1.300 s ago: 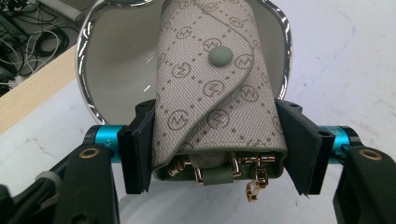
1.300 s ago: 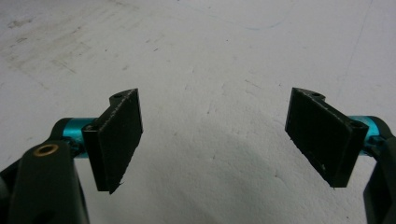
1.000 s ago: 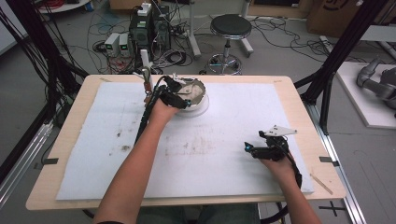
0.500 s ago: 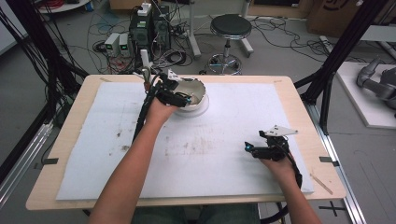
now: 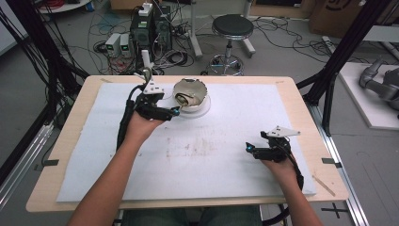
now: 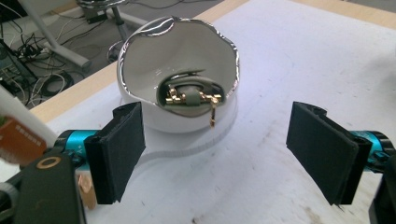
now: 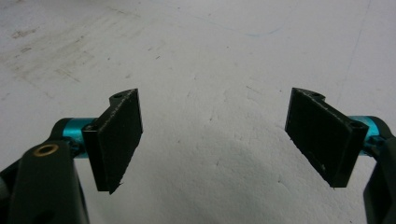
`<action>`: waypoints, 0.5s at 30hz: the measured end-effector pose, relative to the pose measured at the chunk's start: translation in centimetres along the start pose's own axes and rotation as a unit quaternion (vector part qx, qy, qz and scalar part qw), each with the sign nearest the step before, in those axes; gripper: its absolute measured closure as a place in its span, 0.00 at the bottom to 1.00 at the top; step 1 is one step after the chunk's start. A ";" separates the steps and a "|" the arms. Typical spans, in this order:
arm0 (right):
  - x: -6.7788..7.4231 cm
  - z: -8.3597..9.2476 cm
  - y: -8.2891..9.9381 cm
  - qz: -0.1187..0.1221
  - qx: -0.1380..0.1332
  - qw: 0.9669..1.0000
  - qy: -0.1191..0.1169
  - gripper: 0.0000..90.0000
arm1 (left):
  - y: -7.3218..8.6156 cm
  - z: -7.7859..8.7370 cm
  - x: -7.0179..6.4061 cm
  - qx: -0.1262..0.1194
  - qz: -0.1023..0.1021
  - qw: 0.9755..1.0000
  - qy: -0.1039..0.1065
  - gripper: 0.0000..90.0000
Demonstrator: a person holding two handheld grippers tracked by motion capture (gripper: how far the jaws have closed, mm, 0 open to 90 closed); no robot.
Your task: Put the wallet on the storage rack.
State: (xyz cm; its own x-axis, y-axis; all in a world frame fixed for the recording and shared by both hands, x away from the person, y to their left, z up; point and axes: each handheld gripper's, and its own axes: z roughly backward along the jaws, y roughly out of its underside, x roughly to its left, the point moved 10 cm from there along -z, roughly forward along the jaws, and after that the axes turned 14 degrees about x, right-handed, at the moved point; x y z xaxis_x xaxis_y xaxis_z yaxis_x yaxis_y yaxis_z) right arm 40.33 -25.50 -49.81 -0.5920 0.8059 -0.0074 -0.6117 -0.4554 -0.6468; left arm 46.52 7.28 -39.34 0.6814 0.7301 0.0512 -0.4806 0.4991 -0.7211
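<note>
One small gold-coloured trinket already lies in the bottom of the white, silver-rimmed bowl on its round white mat at the table's far edge, so the drop-off looks done. Compared with a second ago, the left gripper has pulled back from over the bowl, its empty jaws having just been opening, now wide apart. Resting near the table's near right corner, the right gripper also has jaws apart, holding nothing.
</note>
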 end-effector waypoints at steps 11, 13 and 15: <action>-0.2 -0.1 -0.1 -0.004 -0.001 1.000 0.003 0.21 | 4.2 2.3 -0.4 -0.029 0.016 0.999 0.019 0.22; -0.2 -0.2 -0.1 -0.001 0.001 1.000 0.004 0.21 | 4.8 2.6 -0.4 -0.033 0.018 0.999 0.020 0.21; -0.1 -0.3 -0.1 -0.003 0.001 1.000 0.004 0.21 | 5.4 3.0 -0.4 -0.040 0.022 0.999 0.020 0.22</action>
State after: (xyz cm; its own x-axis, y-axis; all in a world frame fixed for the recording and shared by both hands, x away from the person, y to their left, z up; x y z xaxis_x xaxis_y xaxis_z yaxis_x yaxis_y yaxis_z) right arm 40.58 -25.46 -49.96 -0.5840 0.8117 -0.0084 -0.6169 -0.4506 -0.6453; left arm 42.03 11.10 -41.17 0.6828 0.7305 -0.0072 -0.4649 0.4270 -0.7756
